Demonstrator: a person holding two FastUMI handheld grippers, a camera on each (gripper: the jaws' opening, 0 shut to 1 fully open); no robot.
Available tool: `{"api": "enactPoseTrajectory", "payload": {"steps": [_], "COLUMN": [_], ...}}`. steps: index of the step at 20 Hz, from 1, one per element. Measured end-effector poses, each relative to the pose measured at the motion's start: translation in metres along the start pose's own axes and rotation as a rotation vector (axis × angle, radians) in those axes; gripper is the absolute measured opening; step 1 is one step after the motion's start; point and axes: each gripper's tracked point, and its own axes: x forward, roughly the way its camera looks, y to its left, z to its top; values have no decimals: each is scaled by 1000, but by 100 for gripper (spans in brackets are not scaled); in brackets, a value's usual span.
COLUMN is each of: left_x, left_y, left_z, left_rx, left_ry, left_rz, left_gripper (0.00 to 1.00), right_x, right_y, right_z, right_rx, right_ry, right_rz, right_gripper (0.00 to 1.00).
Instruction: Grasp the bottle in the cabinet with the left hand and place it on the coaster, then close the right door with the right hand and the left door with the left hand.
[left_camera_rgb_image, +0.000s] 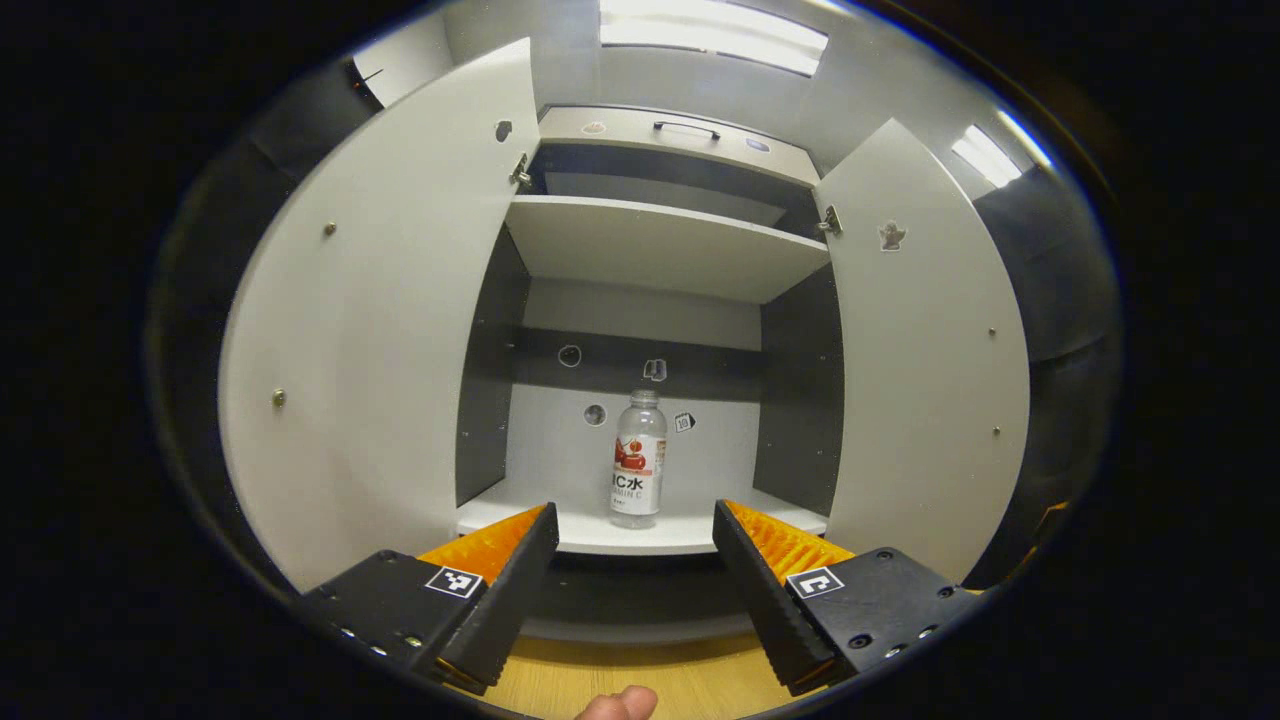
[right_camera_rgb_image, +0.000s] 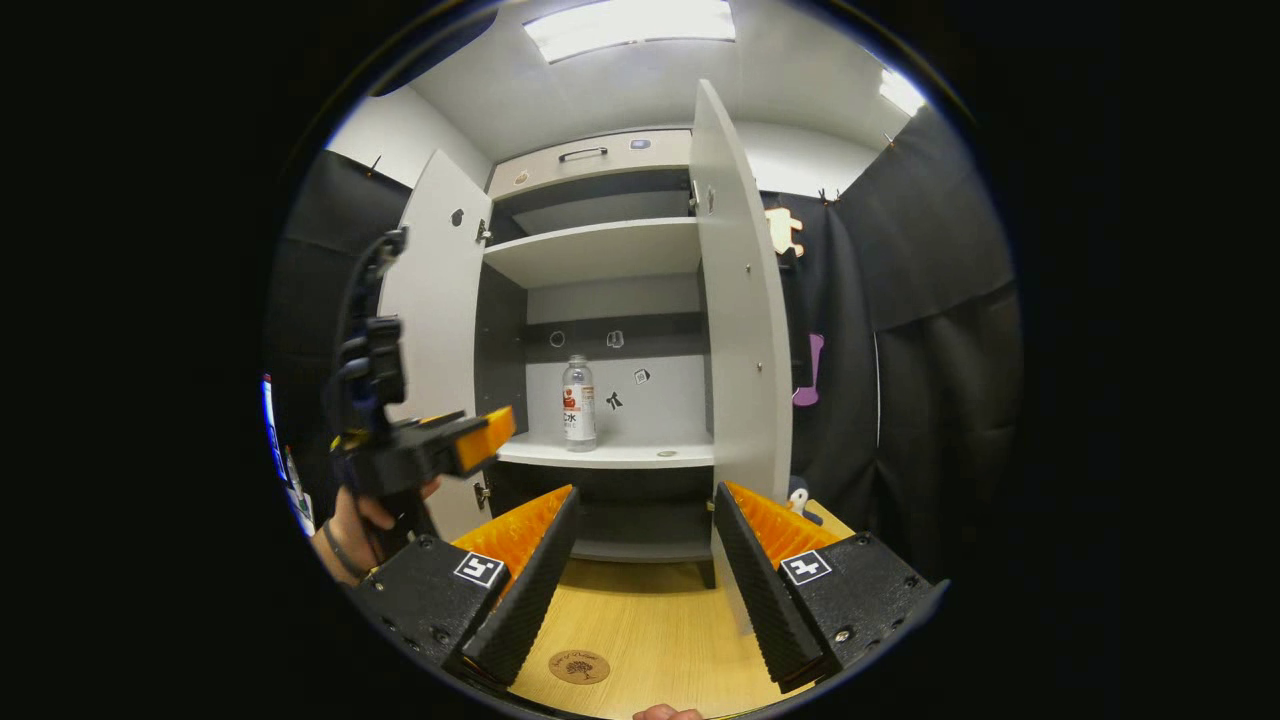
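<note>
- Clear plastic bottle with a red-and-white label (left_camera_rgb_image: 638, 458) stands upright on the white cabinet's lower shelf (left_camera_rgb_image: 590, 532), between both open doors.
- Left claw (left_camera_rgb_image: 634, 560) spread wide, well short of it.
- Judged light, smooth, slightly squeezable; best gripped mid-body at the label.
- Right claw (right_camera_rgb_image: 645, 560) also wide, empty; round wooden coaster (right_camera_rgb_image: 579, 666) on the table.

1. Our left tool (left_camera_rgb_image: 635, 545) has two wedge-shaped fingers with ribbed inner faces, on blocky black mounts with small screws.
2. Each mount carries a square black-and-white marker.
3. Our right tool (right_camera_rgb_image: 645, 530) is built alike.
4. Black cables loop above the left tool's body; a thin band circles that wrist.
</note>
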Motion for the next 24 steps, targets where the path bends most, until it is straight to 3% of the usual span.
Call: {"api": "enactPoseTrajectory", "payload": {"steps": [12,24], "left_x": [162,243], "left_y": [-4,22], "left_z": [-12,-50], "left_rx": [77,69], "left_ry": [50,107], "left_rz": [10,104], "left_gripper": [94,95], "right_x": [-7,3], "right_y": [-36,-59], "right_z": [5,5], "right_rx": [8,27], "right_ry": [32,39], "right_rz": [-163,-251], "right_gripper": [83,83]}}
